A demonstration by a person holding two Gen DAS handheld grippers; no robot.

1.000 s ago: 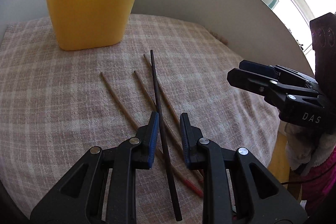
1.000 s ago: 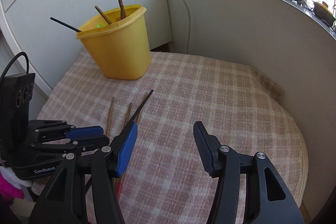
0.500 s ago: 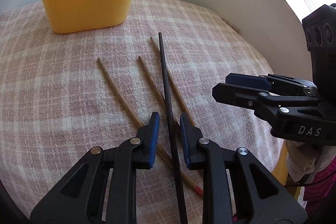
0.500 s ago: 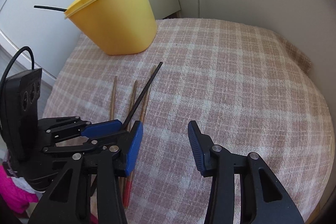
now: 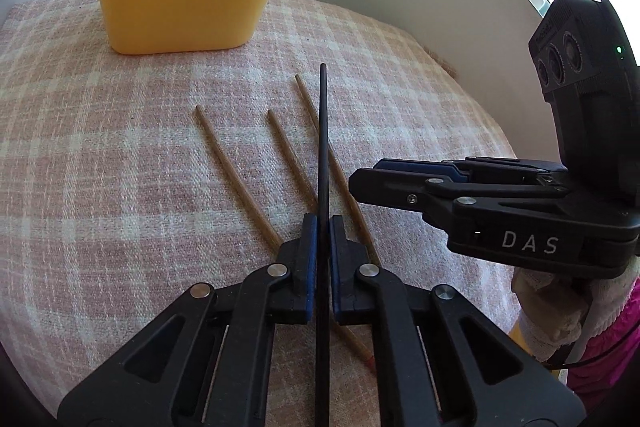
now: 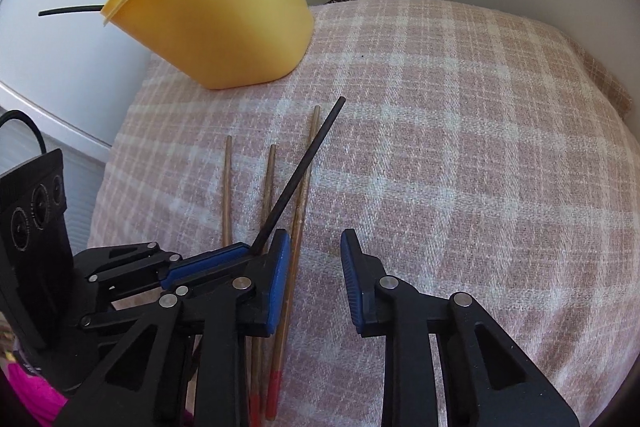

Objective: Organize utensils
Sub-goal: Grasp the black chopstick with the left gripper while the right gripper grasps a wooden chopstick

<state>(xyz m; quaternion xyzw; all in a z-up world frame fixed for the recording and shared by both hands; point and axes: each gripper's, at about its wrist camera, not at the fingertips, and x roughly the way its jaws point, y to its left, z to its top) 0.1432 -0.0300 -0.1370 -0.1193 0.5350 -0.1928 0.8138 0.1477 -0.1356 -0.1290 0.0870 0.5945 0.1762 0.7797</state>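
Taking the yellow plastic tub (image 6: 212, 15) as the landmark and reading from left to right in the right wrist view: the left gripper (image 5: 322, 227) sits low, in front of the tub, its blue pads (image 5: 310, 247) clamped on the one black chopstick (image 5: 323, 147), whose far tip points back toward the tub's base. Three wooden chopsticks (image 6: 228, 187) lie side by side on the pink checked cloth (image 6: 460, 147) in front of the tub, their red-tipped ends nearest the camera; the rightmost one (image 6: 298, 227) runs just by the inner pad of the right gripper (image 6: 315, 275). That gripper's jaws are closing, though nothing is pinched between them yet; only bare cloth shows in the gap.

The step in hand looks like the pick-up: black stick secured, a wooden one being sought by the other tool. Next, I judge, the right gripper must shift slightly left to straddle the wooden stick before it shuts, then both sticks need lifting and tipping upright into the tub.

Count: one tub, already holding one black stick and at least two brown ones; four chopsticks outside it, one black, three wooden.
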